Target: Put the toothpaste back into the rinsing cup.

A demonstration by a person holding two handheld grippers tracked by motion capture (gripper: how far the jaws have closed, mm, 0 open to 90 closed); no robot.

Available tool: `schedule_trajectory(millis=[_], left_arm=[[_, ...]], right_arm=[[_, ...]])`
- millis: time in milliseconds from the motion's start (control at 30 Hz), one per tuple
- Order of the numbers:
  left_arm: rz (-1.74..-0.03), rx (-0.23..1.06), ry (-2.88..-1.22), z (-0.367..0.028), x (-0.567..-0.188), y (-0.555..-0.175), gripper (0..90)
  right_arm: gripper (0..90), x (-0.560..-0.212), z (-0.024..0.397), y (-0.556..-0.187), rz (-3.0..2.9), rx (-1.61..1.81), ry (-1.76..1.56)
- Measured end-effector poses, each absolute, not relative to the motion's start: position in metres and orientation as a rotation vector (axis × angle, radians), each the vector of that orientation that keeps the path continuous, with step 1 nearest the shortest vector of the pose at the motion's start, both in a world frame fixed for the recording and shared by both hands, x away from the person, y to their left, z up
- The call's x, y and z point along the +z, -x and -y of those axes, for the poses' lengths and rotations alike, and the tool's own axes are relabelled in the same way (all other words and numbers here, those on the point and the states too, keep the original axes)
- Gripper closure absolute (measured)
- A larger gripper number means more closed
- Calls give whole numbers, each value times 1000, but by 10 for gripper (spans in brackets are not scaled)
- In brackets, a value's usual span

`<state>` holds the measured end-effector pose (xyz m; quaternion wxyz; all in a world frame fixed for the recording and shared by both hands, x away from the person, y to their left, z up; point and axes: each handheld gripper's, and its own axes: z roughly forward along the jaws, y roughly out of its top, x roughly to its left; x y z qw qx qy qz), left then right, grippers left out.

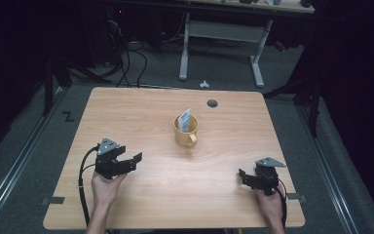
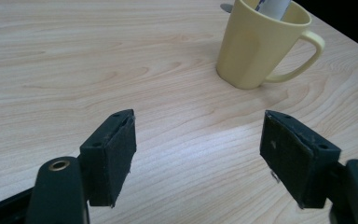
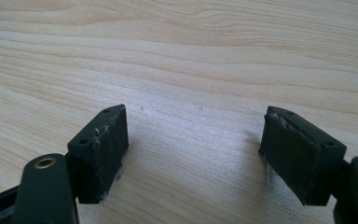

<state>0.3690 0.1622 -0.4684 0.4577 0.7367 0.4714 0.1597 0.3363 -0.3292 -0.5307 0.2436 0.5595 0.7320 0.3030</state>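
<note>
- High view: dim, grainy, soft; wooden table [image 1: 141, 107] evenly lit, surroundings nearly black.
- Left gripper view: sharp, bright; pale sheen between jaws; soft shadow beside yellow mug [image 2: 256, 46].
- Right gripper view: wood grain crisp, far edge slightly glaring.

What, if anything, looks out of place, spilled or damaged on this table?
Nothing stands out. The yellow mug stands upright near the middle of the wooden table, with a white and blue packet poking out of it, no spill around it. The left gripper and right gripper are both open and empty.
</note>
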Motion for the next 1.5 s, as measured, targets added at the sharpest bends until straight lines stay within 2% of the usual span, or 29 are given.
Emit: schedule_trajectory(millis=[1167, 1500], left_arm=[[-1256, 390, -1882, -149, -514, -368, 272], [-1263, 446, -1939, -141, -523, -369, 272]], right_arm=[[232, -531, 329, -336, -2000, 826, -1529], [232, -531, 329, -336, -1999, 826, -1531]])
